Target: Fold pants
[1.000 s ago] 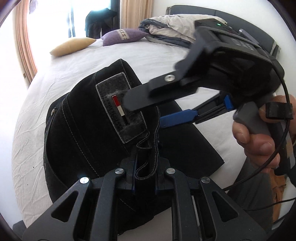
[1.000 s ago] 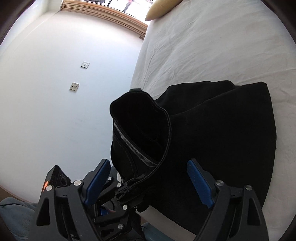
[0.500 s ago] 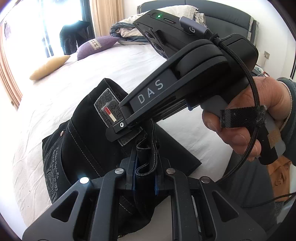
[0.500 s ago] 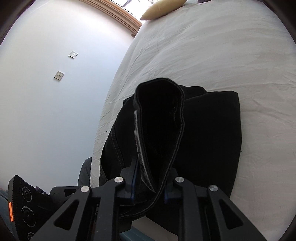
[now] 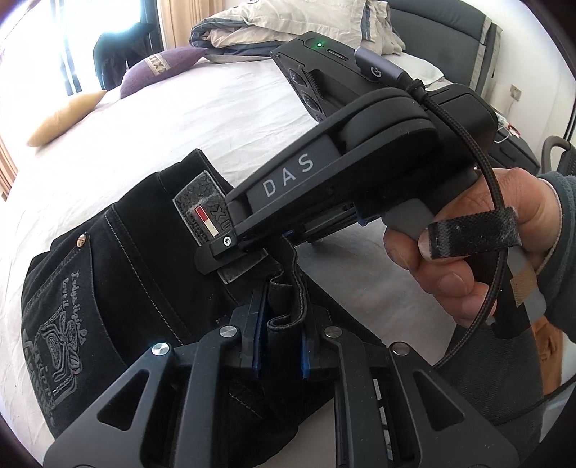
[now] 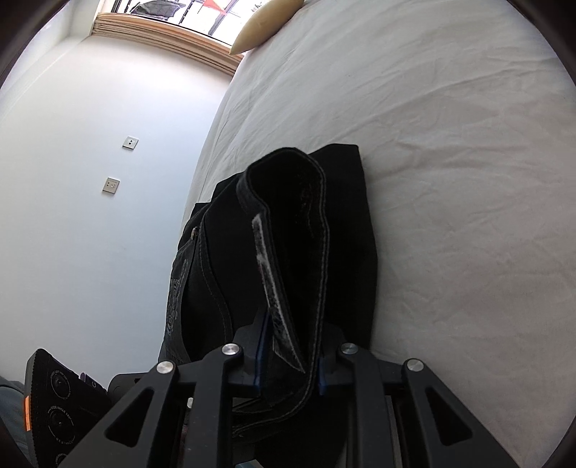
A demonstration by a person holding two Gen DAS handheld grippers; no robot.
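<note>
Black pants (image 5: pixel 126 288) lie bunched on the white bed sheet (image 5: pixel 216 118), back pocket and grey label patch (image 5: pixel 201 208) facing up. My left gripper (image 5: pixel 282 345) pinches a folded bit of the waistband; its jaws are starting to open, with the cloth still between the pads. My right gripper (image 5: pixel 230 252) reaches in from the right, held by a person's hand (image 5: pixel 468 259), and grips the waistband beside the label. In the right wrist view the right gripper (image 6: pixel 289 360) is shut on the upright band of the pants (image 6: pixel 342 252).
A yellow pillow (image 5: pixel 64 120), a purple cushion (image 5: pixel 158 66) and piled bedding (image 5: pixel 270 25) lie at the bed's far end by a dark headboard (image 5: pixel 450 21). A white wall with two sockets (image 6: pixel 130 142) runs along the bed's left edge. Bare sheet (image 6: pixel 450 144) spreads right of the pants.
My right gripper went from wide open to shut on the waistband. Both grippers moved down and along the bed with the pants, whose loop of waistband has narrowed.
</note>
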